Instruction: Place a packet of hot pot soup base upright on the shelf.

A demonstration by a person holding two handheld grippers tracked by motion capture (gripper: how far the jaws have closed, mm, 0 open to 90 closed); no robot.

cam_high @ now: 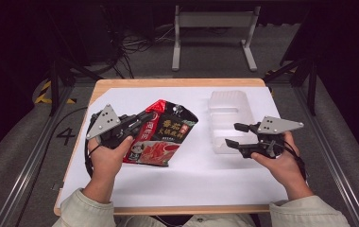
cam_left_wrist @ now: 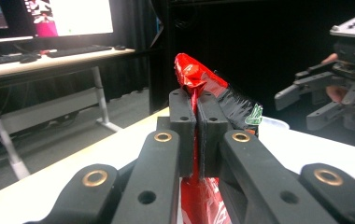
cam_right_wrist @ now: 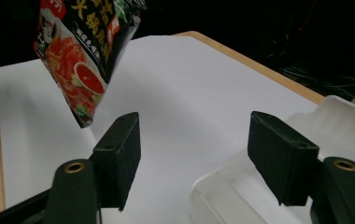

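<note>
While the red and black sauce packet [cam_high: 161,135] is held lifted off the white sheet [cam_high: 187,175], its left edge is clamped between the pressed-together jaws of the left gripper [cam_high: 142,124]. From the left gripper view the packet [cam_left_wrist: 213,93] is seen pinched edge-on, red foil rising above the two pads and continuing below them. The packet hangs tilted, its printed face toward the high camera and its lower corner near the sheet; whether that corner touches the sheet cannot be told.

Relative to the packet, the clear plastic tray [cam_high: 229,118] lies to the right, apart from it, on the same sheet. The right gripper [cam_high: 236,135] is held right of the packet, over the tray's near part, jaws standing apart with nothing between them. From the right gripper view the tray's rim [cam_right_wrist: 241,186] is seen beneath the open pads, and the packet [cam_right_wrist: 84,56] hangs at upper left, well clear of them. The wooden table [cam_high: 168,82] edge is visible beyond the packet.
</note>
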